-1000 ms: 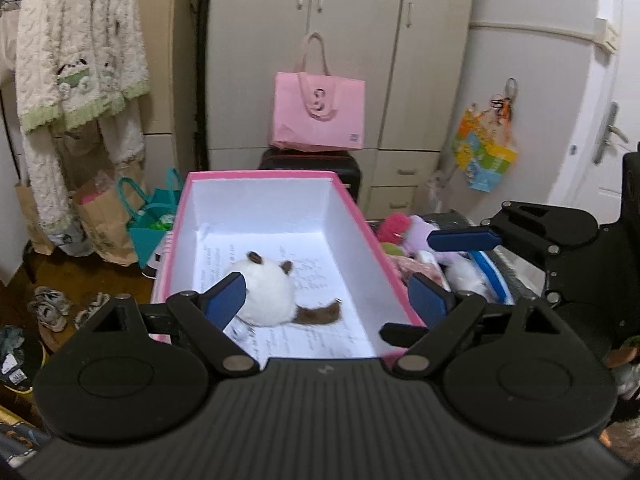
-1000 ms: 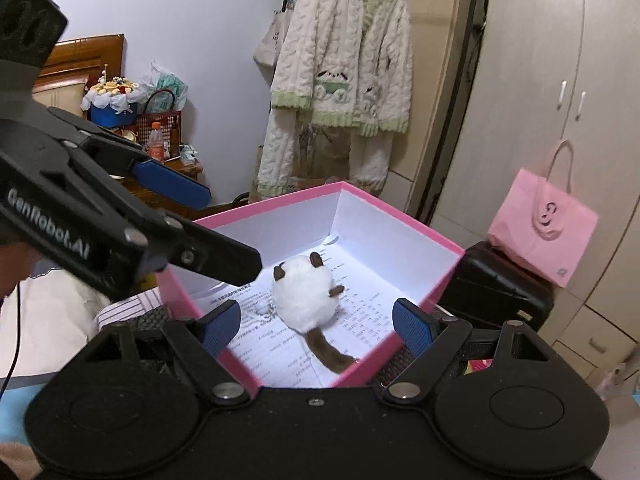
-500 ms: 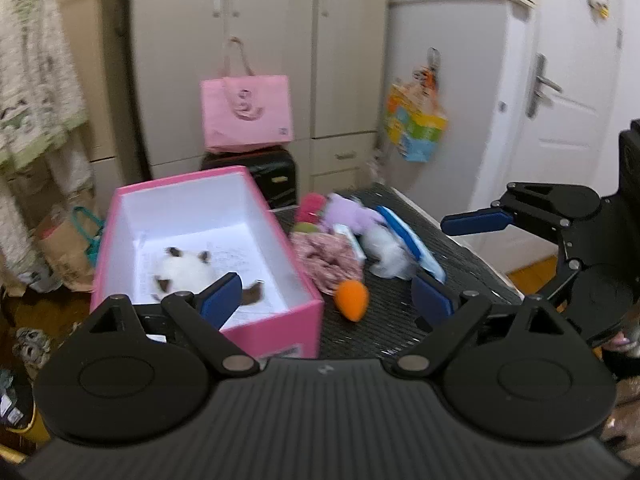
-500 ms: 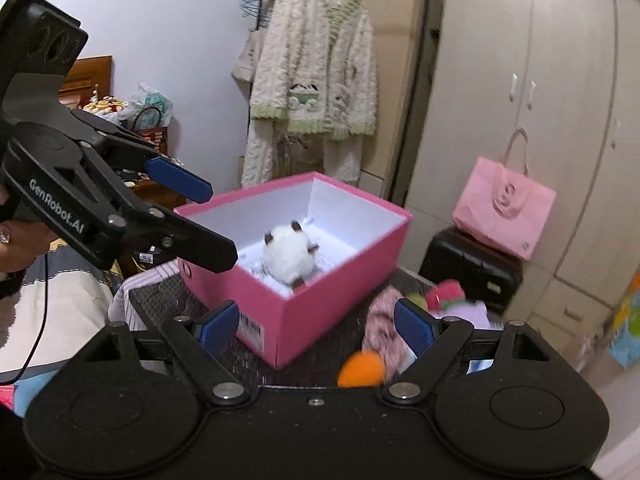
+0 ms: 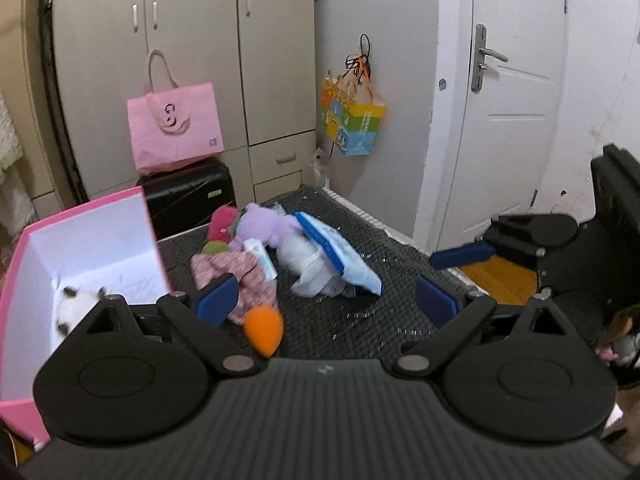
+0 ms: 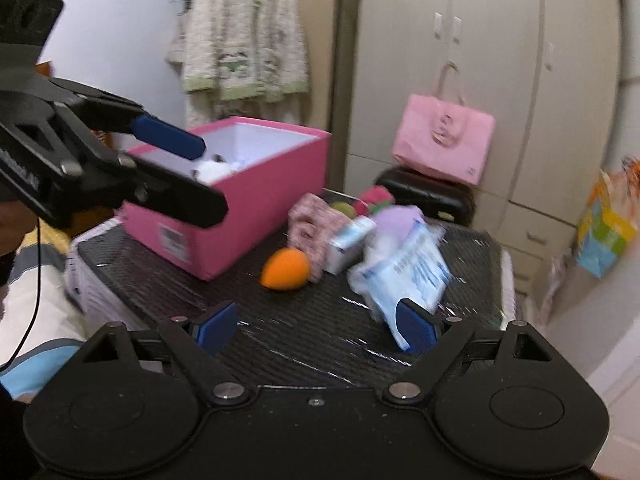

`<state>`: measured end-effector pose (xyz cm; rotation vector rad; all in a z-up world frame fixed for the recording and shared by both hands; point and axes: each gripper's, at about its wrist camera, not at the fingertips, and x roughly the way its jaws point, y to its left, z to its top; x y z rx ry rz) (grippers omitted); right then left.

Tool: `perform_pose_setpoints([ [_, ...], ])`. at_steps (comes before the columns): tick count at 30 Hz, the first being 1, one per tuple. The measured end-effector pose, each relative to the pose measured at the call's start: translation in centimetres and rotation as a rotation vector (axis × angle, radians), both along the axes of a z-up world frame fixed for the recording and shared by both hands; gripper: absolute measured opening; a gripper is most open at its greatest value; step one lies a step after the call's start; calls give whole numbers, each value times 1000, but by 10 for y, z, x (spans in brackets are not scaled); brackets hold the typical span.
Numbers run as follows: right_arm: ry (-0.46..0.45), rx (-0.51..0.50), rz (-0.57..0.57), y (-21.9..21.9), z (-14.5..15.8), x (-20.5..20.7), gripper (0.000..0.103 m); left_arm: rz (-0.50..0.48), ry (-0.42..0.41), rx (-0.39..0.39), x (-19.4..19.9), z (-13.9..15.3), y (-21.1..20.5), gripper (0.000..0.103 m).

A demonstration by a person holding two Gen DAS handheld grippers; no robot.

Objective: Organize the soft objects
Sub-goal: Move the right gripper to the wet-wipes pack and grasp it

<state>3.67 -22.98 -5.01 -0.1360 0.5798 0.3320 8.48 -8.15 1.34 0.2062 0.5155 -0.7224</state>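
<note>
Left gripper [image 5: 326,305] spread, empty, above the bench [image 5: 360,320]. Right gripper [image 6: 316,326] spread, empty too. White plush [image 5: 70,308] lies inside pink box [image 6: 248,200]. Orange toy [image 6: 286,269] sits just beside the box; other soft things [image 5: 276,244] are heaped behind it.

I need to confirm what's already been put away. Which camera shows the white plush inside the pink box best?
The left wrist view. It looks down over the pink box wall, so the white plush lies visible on the floor, partly cut off by the left gripper. The right wrist view sees the box side-on; only the plush's blurred top shows above the rim.
</note>
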Motion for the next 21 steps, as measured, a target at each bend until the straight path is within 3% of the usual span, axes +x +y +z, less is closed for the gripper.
perform_pose_setpoints([
  [6,15,24,-55,-29,-32,28,90,-54,34,-35,25,-23,-38,96],
  [13,41,164,-79,-64,-61,73,90,-15,37,-83,60,-52,-72,92],
  [21,110,295,-53,-77,-86,116,90,11,72,-68,94,-72,-93,55],
])
